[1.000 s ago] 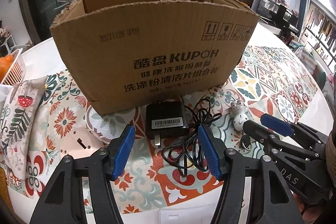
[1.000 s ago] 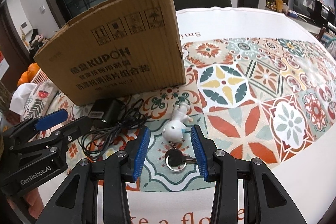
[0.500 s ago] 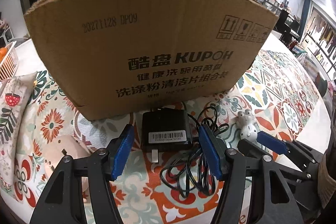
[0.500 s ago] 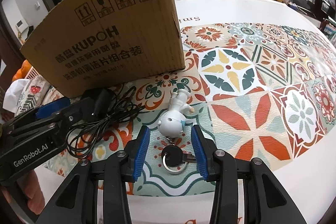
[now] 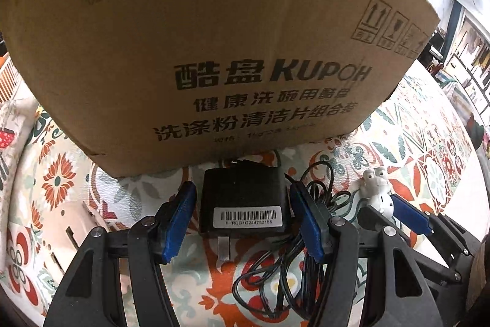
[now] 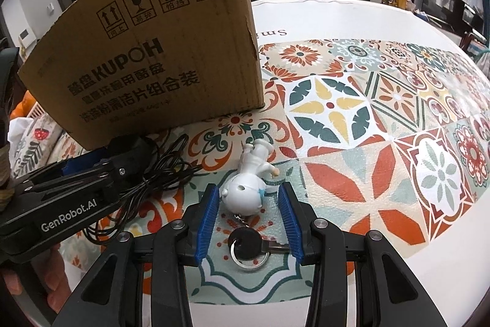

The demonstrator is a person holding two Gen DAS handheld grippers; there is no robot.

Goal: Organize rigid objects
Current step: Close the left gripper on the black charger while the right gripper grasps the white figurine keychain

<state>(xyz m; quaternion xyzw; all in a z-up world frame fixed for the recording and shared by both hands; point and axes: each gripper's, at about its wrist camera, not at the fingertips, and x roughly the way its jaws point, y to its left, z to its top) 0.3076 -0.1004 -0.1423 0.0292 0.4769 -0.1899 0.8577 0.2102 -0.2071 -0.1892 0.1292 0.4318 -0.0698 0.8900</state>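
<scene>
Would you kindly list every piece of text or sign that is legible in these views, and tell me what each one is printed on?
"酷盘 KUPOH": cardboard box, front.
"洗涤粉清洁片组合装": box, lower line.
"DP09": box, top left; the digits before it are blurred.
Four handling signs (arrows, glass, sun, umbrella): box; their captions are too small.
"FHRDG1G244732155": barcode label on the black adapter.
"GenRobot.AI": left hand-held gripper.
"Sm": tablecloth, cut off.

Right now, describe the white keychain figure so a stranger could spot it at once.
Find the big cardboard box on the patterned tablecloth. In front of its right corner lies the white figurine, between the right gripper pads. Unlike the black adapter beside it, it trails a key.
</scene>
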